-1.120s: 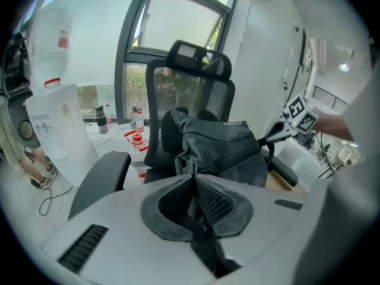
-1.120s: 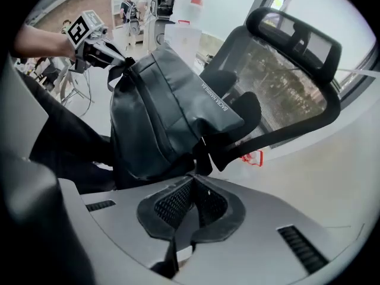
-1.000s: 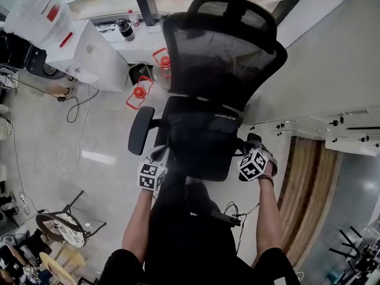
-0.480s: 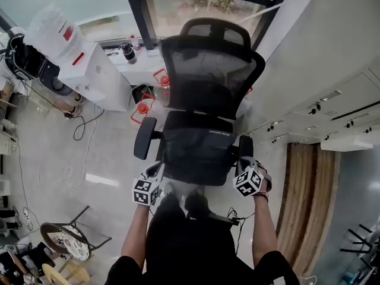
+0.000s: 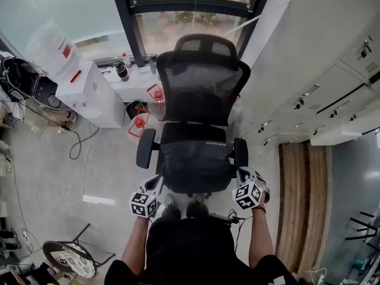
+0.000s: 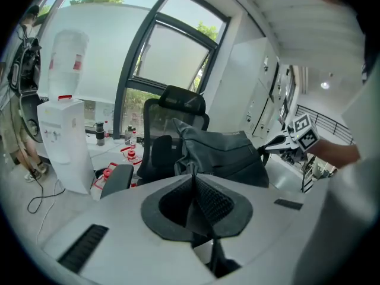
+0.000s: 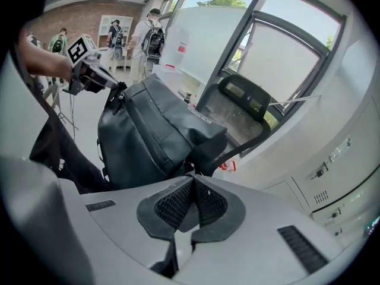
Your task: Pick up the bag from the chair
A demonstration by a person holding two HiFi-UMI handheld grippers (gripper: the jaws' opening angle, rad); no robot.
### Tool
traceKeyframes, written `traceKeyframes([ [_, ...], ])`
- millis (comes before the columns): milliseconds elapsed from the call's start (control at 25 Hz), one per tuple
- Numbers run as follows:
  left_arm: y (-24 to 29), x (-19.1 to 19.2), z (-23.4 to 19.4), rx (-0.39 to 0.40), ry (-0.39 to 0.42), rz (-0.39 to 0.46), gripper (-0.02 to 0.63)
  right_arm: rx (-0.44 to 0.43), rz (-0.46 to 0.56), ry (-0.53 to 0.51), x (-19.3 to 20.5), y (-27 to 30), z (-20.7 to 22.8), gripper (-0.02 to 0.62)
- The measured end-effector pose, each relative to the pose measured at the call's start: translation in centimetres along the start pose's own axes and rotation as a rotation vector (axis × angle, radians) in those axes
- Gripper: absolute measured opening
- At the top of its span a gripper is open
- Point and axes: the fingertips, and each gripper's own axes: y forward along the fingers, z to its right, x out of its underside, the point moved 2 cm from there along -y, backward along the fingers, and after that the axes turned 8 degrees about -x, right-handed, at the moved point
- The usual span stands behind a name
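The bag (image 5: 196, 165) hangs between both grippers above the seat of the chair (image 5: 202, 88); it seems already lifted off, though from above this is hard to judge. The left gripper (image 6: 193, 180) has its jaws pinching the bag's fabric on one side, and the right gripper (image 7: 191, 183) does the same on the other. Both forearms reach forward, with the grippers tilted down; only carrying the bag clear remains

The person wears a black top (image 5: 189, 251) with short sleeves (image 5: 123, 270) and dark shoes (image 5: 198, 209). The left gripper (image 6: 193, 180) and the right gripper (image 7: 193, 181) look alike: a smooth light grey shell (image 6: 119, 230), a dark slot (image 6: 83, 248) at each side, and black pads (image 6: 214, 200) with a fine grid texture. Each one carries a cube (image 5: 142, 203) with black-and-white square markers.
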Motion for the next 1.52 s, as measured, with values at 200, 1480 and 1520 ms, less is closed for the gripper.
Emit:
traceKeyframes([
  [200,-3.2,-2.6,0.0,0.028,0.033,0.069,0.017,0.041,0.072,0.1,-1.1,-2.6,-1.2,0.002],
  [1480,-6.8,-11.9,0.2,0.061,0.074,0.277,0.017,0.15,0.462,0.476,-5.4,-8.6,1.2,0.002],
  [1520,-6.8,-11.9,0.2,0.061,0.074,0.279,0.017,0.148,0.463,0.476,-5.4,-8.5,1.2,0.002],
])
